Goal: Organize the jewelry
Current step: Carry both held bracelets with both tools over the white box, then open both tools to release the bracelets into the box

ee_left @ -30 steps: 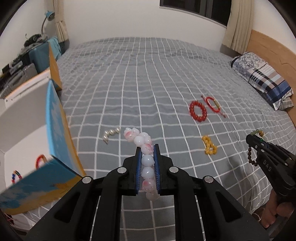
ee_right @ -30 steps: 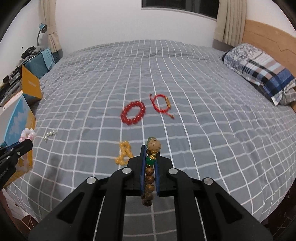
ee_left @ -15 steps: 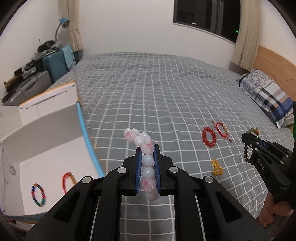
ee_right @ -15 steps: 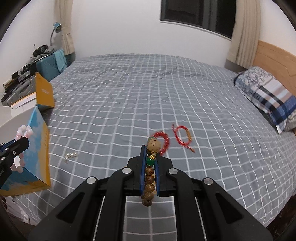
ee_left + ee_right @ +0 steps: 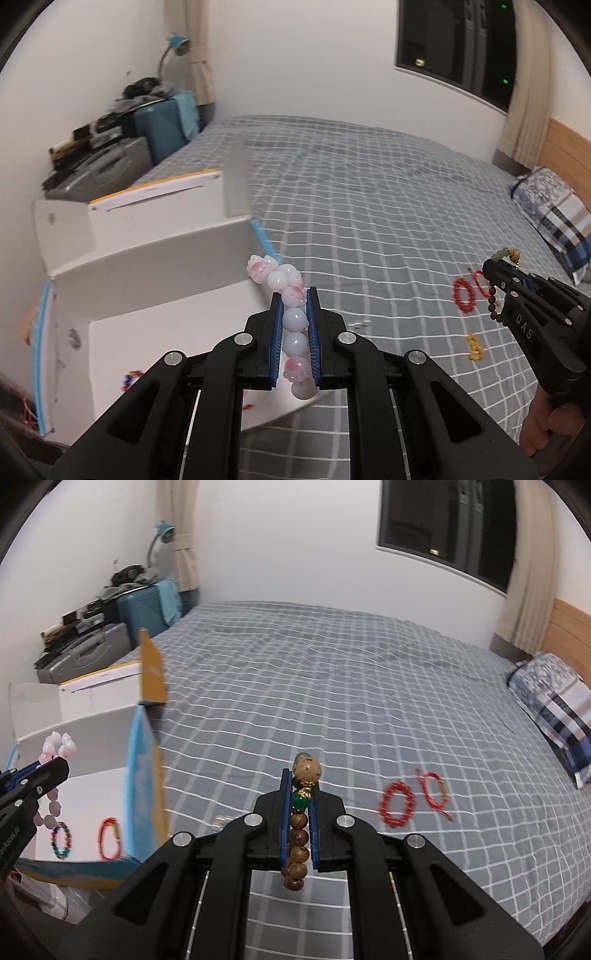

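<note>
My left gripper [image 5: 294, 295] is shut on a pink and white bead bracelet [image 5: 291, 321], held over the near edge of an open white box [image 5: 147, 325]; it also shows at the left of the right wrist view [image 5: 55, 764]. My right gripper [image 5: 300, 775] is shut on a brown wooden bead bracelet [image 5: 298, 834] with a green bead, held above the bed. The box [image 5: 85, 797] holds a multicoloured bracelet [image 5: 61, 840] and a red bracelet [image 5: 109, 838]. A red bead bracelet [image 5: 397, 805], a red cord bracelet [image 5: 434, 794] and a yellow piece [image 5: 474, 347] lie on the bed.
The grey checked bedspread [image 5: 332, 701] fills the middle. Small pearl pieces [image 5: 221, 819] lie near the box. The box's blue and orange flap [image 5: 146, 775] stands upright. A plaid pillow [image 5: 557, 709] and wooden headboard are at the right. Suitcases [image 5: 147, 605] stand at the far left.
Both grippers have risen and swung left toward the box, each keeping its bracelet. The left gripper now sits over the box's edge, and the bed items have shifted right in view.
</note>
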`<move>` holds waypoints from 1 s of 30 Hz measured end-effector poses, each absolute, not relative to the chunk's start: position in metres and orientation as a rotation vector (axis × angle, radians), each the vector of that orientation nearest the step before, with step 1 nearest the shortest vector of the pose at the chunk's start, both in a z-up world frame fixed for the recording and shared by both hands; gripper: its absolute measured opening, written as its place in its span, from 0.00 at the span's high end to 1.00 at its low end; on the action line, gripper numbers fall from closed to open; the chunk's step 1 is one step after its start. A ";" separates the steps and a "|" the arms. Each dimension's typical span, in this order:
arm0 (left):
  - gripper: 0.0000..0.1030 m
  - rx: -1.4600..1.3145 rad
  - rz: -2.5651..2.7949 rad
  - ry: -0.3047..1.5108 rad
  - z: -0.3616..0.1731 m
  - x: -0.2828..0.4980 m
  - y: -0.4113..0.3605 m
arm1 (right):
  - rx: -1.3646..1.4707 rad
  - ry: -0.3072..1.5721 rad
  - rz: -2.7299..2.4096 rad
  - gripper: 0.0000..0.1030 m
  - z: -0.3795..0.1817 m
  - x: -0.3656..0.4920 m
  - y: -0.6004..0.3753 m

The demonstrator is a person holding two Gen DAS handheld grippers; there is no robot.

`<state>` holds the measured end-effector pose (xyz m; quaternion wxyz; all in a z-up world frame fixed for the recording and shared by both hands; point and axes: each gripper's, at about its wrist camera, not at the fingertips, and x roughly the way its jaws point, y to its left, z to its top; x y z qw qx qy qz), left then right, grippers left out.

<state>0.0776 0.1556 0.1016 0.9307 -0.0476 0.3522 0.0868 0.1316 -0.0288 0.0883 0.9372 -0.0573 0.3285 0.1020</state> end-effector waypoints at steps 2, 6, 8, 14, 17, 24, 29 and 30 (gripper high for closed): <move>0.88 -0.106 0.202 0.724 0.101 0.071 0.169 | -0.127 0.663 0.237 0.93 0.090 0.128 -0.009; 0.88 -0.127 0.259 0.736 0.096 0.056 0.205 | -0.140 0.652 0.294 0.93 0.091 0.120 0.029; 0.88 -0.139 0.280 0.743 0.093 0.051 0.219 | -0.151 0.648 0.327 0.93 0.091 0.115 0.050; 0.88 -0.170 0.341 0.765 0.082 0.036 0.260 | -0.178 0.644 0.434 0.93 0.087 0.094 0.103; 0.88 -0.183 0.363 0.777 0.076 0.030 0.274 | -0.190 0.653 0.480 0.93 0.083 0.087 0.128; 0.88 -0.214 0.411 0.822 0.059 0.016 0.303 | -0.215 0.729 0.556 0.93 0.064 0.079 0.169; 0.88 -0.225 0.424 0.855 0.048 0.012 0.316 | -0.267 0.794 0.601 0.93 0.043 0.077 0.195; 0.88 -0.228 0.427 0.866 0.045 0.011 0.319 | -0.270 0.803 0.597 0.93 0.040 0.077 0.198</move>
